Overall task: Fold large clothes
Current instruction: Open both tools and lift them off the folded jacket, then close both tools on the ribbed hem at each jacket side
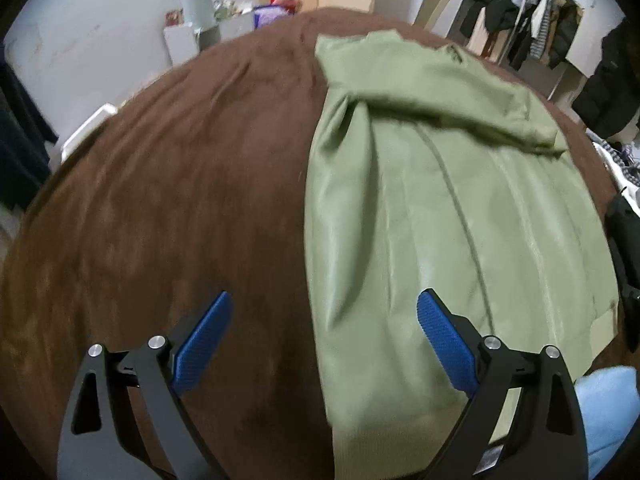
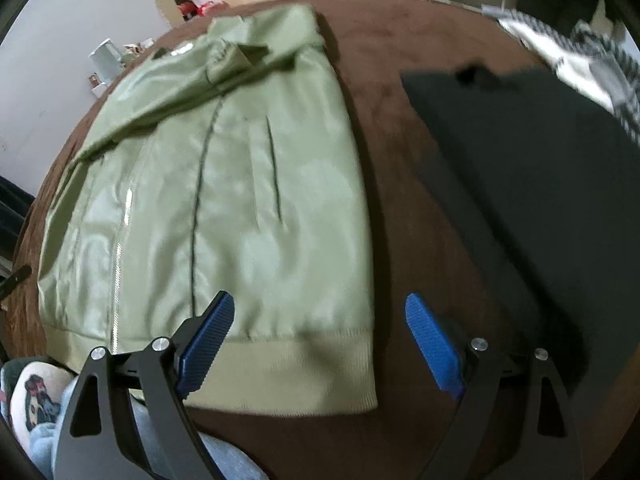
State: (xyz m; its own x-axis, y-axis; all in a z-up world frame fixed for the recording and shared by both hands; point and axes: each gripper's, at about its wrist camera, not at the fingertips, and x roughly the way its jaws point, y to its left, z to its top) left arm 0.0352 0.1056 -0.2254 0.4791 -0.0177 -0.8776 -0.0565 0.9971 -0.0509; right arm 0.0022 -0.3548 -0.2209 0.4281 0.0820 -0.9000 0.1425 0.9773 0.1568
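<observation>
An olive green jacket (image 1: 440, 200) lies flat on a brown bed cover (image 1: 180, 200), with one sleeve folded across its upper part. It also shows in the right wrist view (image 2: 224, 200), hem band toward me. My left gripper (image 1: 324, 340) is open and empty above the jacket's left edge near the hem. My right gripper (image 2: 320, 340) is open and empty above the hem band's right corner (image 2: 340, 376).
A folded black garment (image 2: 520, 180) lies on the brown cover (image 2: 380, 80) to the jacket's right. A striped cloth (image 2: 580, 52) lies at the far right. A clothes rack (image 1: 532, 28) and a kettle (image 1: 200, 0) stand beyond the bed.
</observation>
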